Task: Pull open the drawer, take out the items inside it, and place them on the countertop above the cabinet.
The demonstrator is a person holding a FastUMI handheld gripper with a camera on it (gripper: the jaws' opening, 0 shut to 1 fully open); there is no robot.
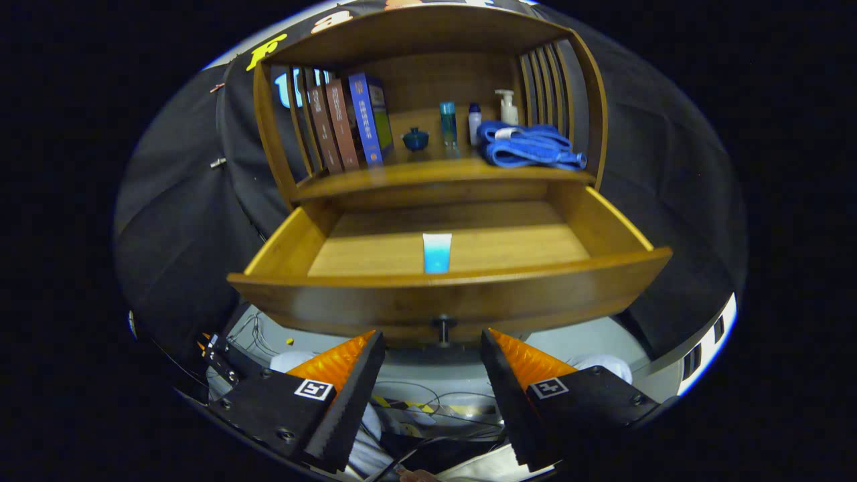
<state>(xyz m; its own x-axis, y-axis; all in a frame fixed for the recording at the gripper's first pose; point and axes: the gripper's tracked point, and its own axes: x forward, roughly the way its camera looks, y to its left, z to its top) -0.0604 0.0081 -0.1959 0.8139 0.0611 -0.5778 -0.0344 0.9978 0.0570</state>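
The claw gapes wide, holding nothing, its tips seemingly just short of the open wooden drawer's small dark knob.

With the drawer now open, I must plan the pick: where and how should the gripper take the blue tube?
The gripper, open, sits before the drawer knob. The blue tube lies flat near the drawer's front wall. Probably come from above, over that wall, fingers closing across the tube's narrow sides mid-body.
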